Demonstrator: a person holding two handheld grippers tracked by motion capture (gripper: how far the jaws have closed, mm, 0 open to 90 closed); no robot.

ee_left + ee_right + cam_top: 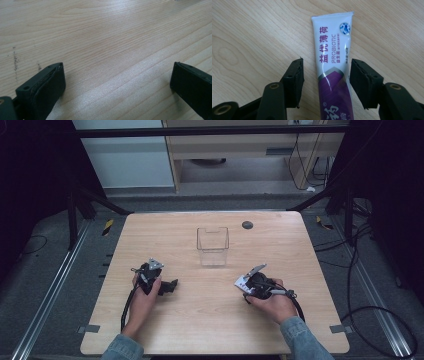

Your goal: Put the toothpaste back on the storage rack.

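Broadly, a pale wooden table takes up the middle of the high view, with grey floor, metal rails and loose black cables around it and a light wooden cabinet at the top of the frame. A clear plastic box stands upright just above the centre of the tabletop, well apart from both hands, and a small dark round disc lies near the far edge, to the upper right of the box. At lower left the left gripper rests low over bare wood, held by a hand in a denim sleeve; in the left gripper view its jaws stand wide apart at the lower corners of the frame, with nothing but wood grain between them. At lower right of the high view the right gripper sits over a white and purple toothpaste tube. In the right gripper view the tube lies flat on the wood, running from the bottom centre up to its flat crimped end in the upper middle. The right jaws stand partly apart on either side of the tube, a thin gap showing at the left one; whether the right one touches cannot be told.
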